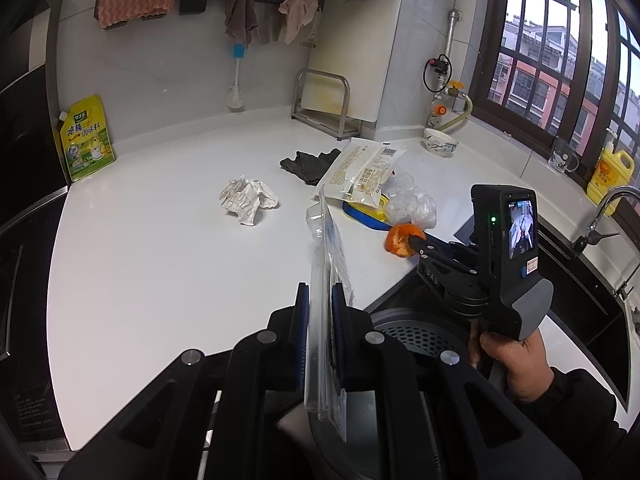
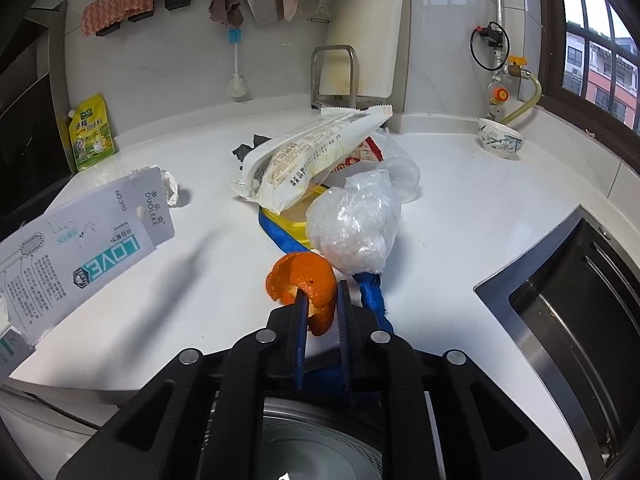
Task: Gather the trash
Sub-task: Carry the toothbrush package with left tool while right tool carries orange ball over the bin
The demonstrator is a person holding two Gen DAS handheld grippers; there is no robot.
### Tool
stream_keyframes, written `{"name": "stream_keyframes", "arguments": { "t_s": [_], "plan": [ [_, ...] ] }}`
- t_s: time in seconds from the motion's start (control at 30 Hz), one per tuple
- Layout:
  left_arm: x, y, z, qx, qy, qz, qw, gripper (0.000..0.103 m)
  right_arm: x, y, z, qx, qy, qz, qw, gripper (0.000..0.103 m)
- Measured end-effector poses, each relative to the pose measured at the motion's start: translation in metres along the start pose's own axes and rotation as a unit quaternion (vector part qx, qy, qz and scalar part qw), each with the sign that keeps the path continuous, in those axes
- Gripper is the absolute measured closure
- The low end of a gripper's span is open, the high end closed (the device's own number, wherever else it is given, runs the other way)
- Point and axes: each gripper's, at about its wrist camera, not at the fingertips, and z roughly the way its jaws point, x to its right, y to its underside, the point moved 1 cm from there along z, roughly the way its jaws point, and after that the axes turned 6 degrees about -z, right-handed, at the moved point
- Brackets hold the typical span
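Note:
My left gripper (image 1: 320, 294) is shut on a flat blister package (image 1: 326, 280), held upright above the counter's front edge; it also shows in the right wrist view (image 2: 80, 256). My right gripper (image 2: 322, 294) is shut on an orange peel (image 2: 308, 280), just above the counter; the peel also shows in the left wrist view (image 1: 402, 240). On the white counter (image 1: 160, 260) lie a crumpled paper (image 1: 248, 198), a white food wrapper (image 2: 312, 156), a crumpled clear plastic bag (image 2: 356, 232), a black rag (image 1: 308, 164) and a yellow and blue bag (image 2: 280, 228).
A bin with a perforated rim (image 1: 416, 336) stands below the counter's front edge. A sink (image 2: 580, 300) is at the right. A yellow seasoning pouch (image 1: 86, 138) leans at the back left. A bowl (image 1: 440, 142) and a cutting board rack (image 1: 328, 104) stand at the back.

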Motion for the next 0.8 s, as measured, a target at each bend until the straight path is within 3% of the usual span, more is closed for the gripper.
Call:
{"name": "stream_keyframes", "arguments": {
  "t_s": [0.5, 0.8],
  "plan": [
    [0.000, 0.005, -0.017, 0.013, -0.001, -0.001, 0.9999, 0.091, -0.017, -0.006, -0.042, 0.037, -0.033, 0.012, 0.999, 0.096],
    [0.015, 0.022, -0.031, 0.005, 0.017, 0.017, 0.9997, 0.091, -0.010, 0.024, -0.091, 0.042, -0.035, 0.046, 0.997, 0.096]
  ]
}}
